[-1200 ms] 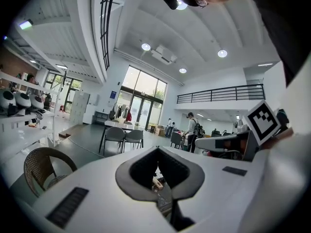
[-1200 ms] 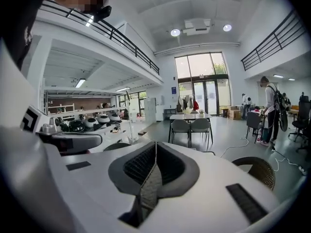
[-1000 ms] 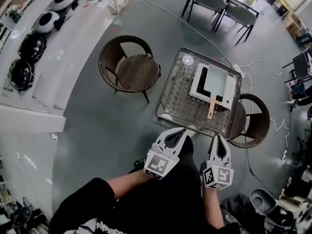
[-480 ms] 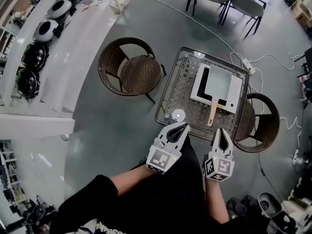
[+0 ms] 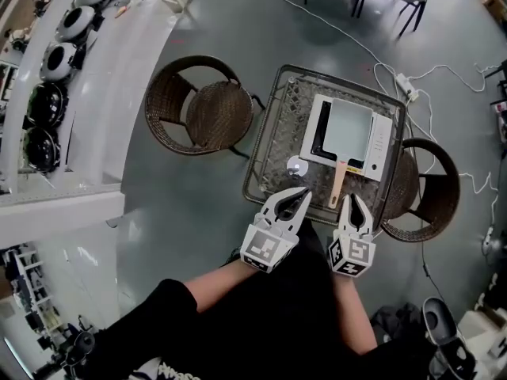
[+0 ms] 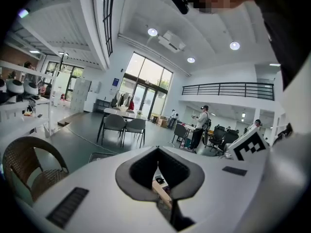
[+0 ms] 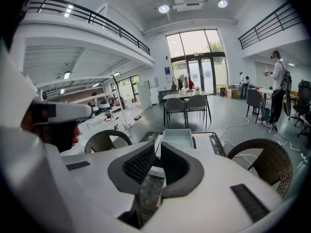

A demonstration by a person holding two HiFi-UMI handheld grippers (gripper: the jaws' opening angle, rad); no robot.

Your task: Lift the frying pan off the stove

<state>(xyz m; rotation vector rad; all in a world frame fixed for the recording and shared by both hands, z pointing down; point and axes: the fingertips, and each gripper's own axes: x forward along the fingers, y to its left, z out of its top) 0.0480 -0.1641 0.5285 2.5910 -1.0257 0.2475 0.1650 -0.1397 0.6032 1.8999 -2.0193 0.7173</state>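
A person is holding two tongs at the 6 o'clock edge of a glass table (image 5: 273,157), the left tongs (image 5: 302,193) and right tongs (image 5: 353,201) both pressed together, pinching nothing. The square frying pan (image 5: 350,127) is sitting on the white stove (image 5: 381,142), its wooden handle (image 5: 338,185) pointing to 6 o'clock and ending between the two tips.

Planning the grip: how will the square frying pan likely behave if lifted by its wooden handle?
The frying pan would probably tip nose-down, since its handle juts from one edge. The handle looks thin and smooth, so it may twist in a grip.
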